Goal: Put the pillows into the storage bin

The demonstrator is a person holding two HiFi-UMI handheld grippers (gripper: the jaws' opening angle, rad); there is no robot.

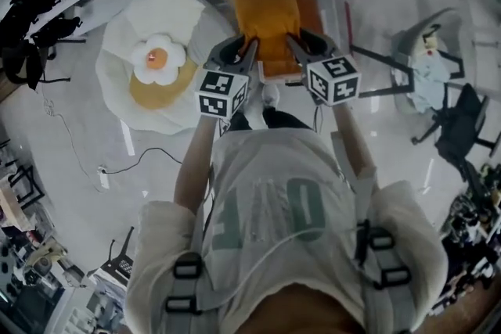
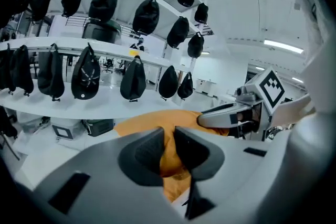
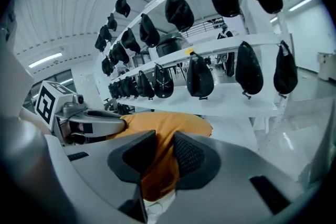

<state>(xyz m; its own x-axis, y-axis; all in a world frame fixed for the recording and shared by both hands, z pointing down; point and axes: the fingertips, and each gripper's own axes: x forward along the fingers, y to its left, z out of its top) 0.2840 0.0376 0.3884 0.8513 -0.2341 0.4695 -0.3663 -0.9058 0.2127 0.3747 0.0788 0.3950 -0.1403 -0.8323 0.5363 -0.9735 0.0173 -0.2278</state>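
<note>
Left claw point(image 1: 247, 49) and right claw point(image 1: 294, 44) each clamp the near edge of the orange pillow point(image 1: 264, 8); it stretches lengthwise toward twelve o'clock, shared evenly between them.

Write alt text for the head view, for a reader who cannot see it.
Seen from above, a person holds an orange pillow out in front, the left gripper and the right gripper each clamped on its near edge. A white-and-yellow fried-egg pillow lies on the pale floor to the left.
</note>
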